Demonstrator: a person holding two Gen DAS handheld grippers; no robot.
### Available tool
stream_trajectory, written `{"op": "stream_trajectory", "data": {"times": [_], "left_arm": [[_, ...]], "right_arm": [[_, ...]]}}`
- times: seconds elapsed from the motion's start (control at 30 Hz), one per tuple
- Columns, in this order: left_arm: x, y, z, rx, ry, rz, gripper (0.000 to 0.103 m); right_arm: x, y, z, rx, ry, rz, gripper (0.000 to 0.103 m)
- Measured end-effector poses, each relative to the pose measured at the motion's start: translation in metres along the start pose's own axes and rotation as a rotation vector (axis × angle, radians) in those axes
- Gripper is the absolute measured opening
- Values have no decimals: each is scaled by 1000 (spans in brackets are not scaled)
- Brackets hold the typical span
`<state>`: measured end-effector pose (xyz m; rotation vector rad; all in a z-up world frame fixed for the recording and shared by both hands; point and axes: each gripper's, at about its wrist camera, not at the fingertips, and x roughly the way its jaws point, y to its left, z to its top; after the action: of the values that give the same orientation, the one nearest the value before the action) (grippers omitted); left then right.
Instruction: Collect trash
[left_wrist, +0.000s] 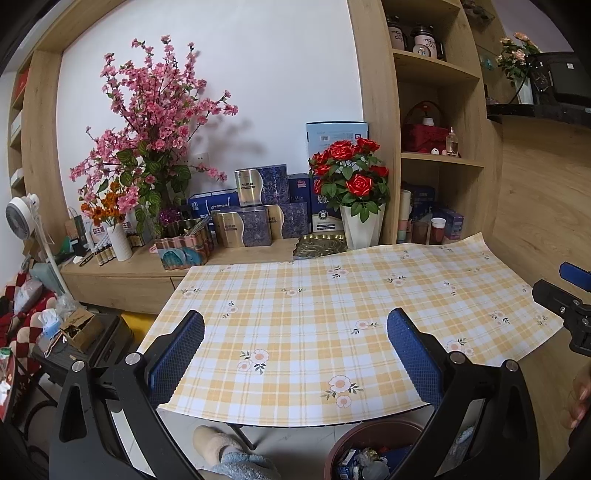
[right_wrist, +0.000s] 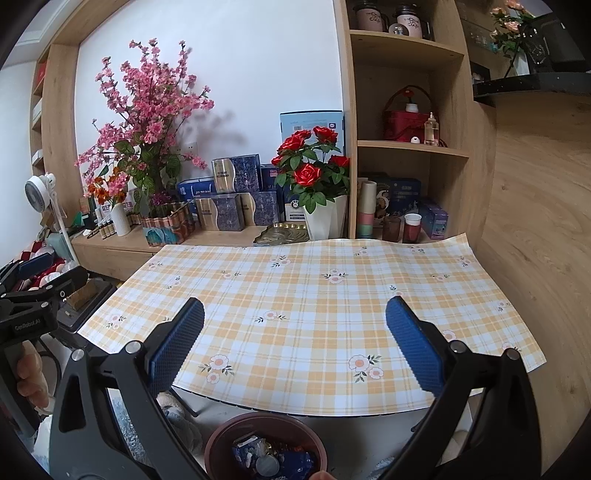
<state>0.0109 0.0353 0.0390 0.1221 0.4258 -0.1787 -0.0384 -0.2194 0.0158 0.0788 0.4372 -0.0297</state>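
Note:
A round brown bin (right_wrist: 266, 448) stands on the floor under the near table edge, holding crumpled wrappers and a blue packet; its rim also shows in the left wrist view as the bin (left_wrist: 373, 437). The table with a yellow plaid floral cloth (left_wrist: 314, 321) (right_wrist: 314, 295) shows no loose trash on it. My left gripper (left_wrist: 295, 343) hangs open above the cloth's near left part, nothing between its blue pads. My right gripper (right_wrist: 295, 338) is open too, above the near edge and over the bin. Each gripper appears at the other's view edge.
A wooden sideboard (left_wrist: 133, 269) behind the table carries pink blossoms (left_wrist: 155, 110), a red rose pot (left_wrist: 354, 177) and blue boxes (left_wrist: 258, 206). Shelves with cups (right_wrist: 402, 225) rise at the right. A slippered foot (left_wrist: 229, 454) and a cluttered stool (left_wrist: 85, 332) are on the left.

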Motion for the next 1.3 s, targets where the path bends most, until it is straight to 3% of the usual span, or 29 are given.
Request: {"op": "stream_trajectory", "data": {"times": [1.3], "left_arm": [[1,9,2,-17,3,10,97]], "right_arm": [[4,3,3,-13,5,9,97]]}}
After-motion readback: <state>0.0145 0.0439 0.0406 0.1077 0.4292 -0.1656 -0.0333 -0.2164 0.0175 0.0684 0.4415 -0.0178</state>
